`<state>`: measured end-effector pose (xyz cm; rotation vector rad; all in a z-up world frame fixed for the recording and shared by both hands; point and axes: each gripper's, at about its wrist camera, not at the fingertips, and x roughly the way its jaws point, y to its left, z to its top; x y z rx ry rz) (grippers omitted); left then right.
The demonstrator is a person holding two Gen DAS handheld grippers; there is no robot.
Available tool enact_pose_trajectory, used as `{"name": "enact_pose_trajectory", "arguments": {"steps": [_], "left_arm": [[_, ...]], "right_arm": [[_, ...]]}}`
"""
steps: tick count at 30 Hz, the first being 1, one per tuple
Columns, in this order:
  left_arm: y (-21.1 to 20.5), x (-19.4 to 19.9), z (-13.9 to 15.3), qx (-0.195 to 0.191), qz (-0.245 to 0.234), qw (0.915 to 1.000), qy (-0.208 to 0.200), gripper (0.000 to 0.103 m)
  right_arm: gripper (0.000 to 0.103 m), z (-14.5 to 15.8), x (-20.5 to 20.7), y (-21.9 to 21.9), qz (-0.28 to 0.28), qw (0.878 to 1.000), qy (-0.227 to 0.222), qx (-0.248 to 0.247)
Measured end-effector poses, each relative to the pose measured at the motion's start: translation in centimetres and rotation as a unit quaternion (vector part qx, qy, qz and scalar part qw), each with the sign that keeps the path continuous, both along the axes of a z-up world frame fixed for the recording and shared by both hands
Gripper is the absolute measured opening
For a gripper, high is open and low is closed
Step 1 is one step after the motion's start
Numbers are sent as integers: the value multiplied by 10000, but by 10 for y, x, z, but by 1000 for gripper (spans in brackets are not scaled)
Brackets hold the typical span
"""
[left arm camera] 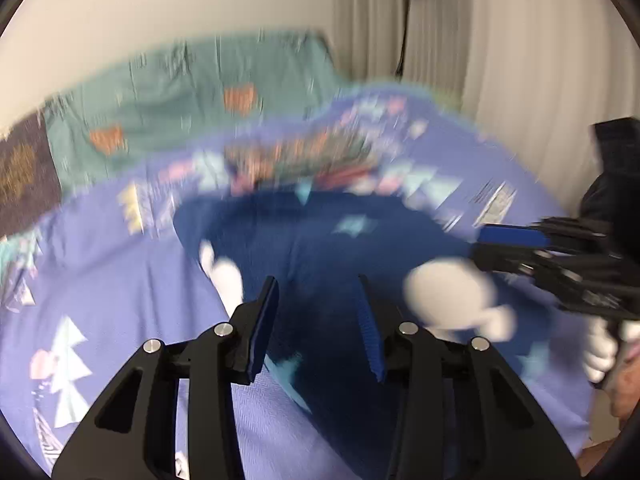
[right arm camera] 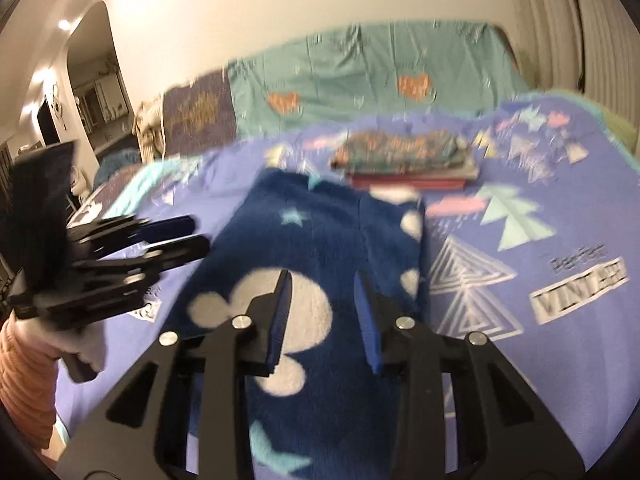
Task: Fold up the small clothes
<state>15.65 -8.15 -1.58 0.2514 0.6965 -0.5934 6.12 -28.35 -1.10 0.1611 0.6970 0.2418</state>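
A small dark blue fleece garment (right arm camera: pixel 320 248) with white mouse-head shapes and pale stars lies flat on the purple bedspread (right arm camera: pixel 540 280); it also shows in the left wrist view (left arm camera: pixel 320 264). My left gripper (left arm camera: pixel 318 292) is open and empty above the garment's near edge. My right gripper (right arm camera: pixel 322 286) is open and empty above the garment's near part. Each gripper appears from the side in the other's view: the right one (left arm camera: pixel 480 246) at the garment's right, the left one (right arm camera: pixel 200 236) at its left. Both views are blurred.
A stack of folded clothes (right arm camera: pixel 404 158) lies on the bedspread beyond the garment, also in the left wrist view (left arm camera: pixel 296 160). A teal pillow with orange hearts (right arm camera: pixel 360 76) lies at the head of the bed. Curtains (left arm camera: pixel 520 40) hang at the right.
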Motion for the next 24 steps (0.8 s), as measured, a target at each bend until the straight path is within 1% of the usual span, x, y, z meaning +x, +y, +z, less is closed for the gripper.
{"name": "enact_pose_trajectory", "arguments": {"steps": [1,2,3,4,5,6,7,8,10,12,14,16,18,19,20,21,22,23,24], "left_arm": [[-2,6,-12,25,-33,10000,20,43],[-2,9,-21,-44,-82,10000,-19,44],[0,11,-22,-193,-62,9998,48,43],[-1,10,-19,-171,-40,9998,76,43],[-3,7,-16,-49,-58,10000,13,43],[-7,2,-12,158,-98,9998,-112,43],[-8,1,-7,240,-143,9995,-146,42],[-7,1,-1,234,-198,9994,-155,42],[0,4,17,-9,-302,9992,-256,42],[7,18,34,-225,-174,9986,-444,42],[7,37,43,-258,19,9981,-555,42],[6,67,44,-299,169,9983,-472,42],[3,101,35,-252,399,9985,-267,41],[0,119,19,-120,516,9986,19,40],[-3,129,3,69,590,9980,235,41],[-10,139,-23,387,574,9969,379,42],[-15,137,-36,499,490,9974,154,42],[-20,134,-39,467,575,9973,-9,42],[-21,132,-37,471,677,9966,-19,41]], "right_arm": [[33,-17,11,1,16,9994,333,-33],[33,-36,18,0,6,9991,413,-8],[33,-44,17,-2,-4,9996,289,52],[33,-44,15,-4,9,9996,265,116],[33,-40,14,-5,6,9993,331,144],[33,-37,15,-4,20,9992,377,94],[33,-34,15,-2,53,9992,402,11],[33,-29,17,-1,54,9990,450,-43],[34,-18,18,-4,18,9986,514,81],[36,-5,21,-7,67,9989,383,255],[38,8,38,-5,-14,9996,255,150],[39,17,57,-2,-51,9998,177,69],[39,18,83,1,-24,9997,246,65],[39,13,95,3,-75,9993,346,-79],[40,-3,110,7,-179,9970,623,-413],[40,-24,122,9,-165,9943,893,-562],[39,-41,129,7,-144,9934,1011,-527],[38,-47,131,-1,-210,9939,1047,-288],[38,-45,130,-5,-228,9940,1054,-198]]}}
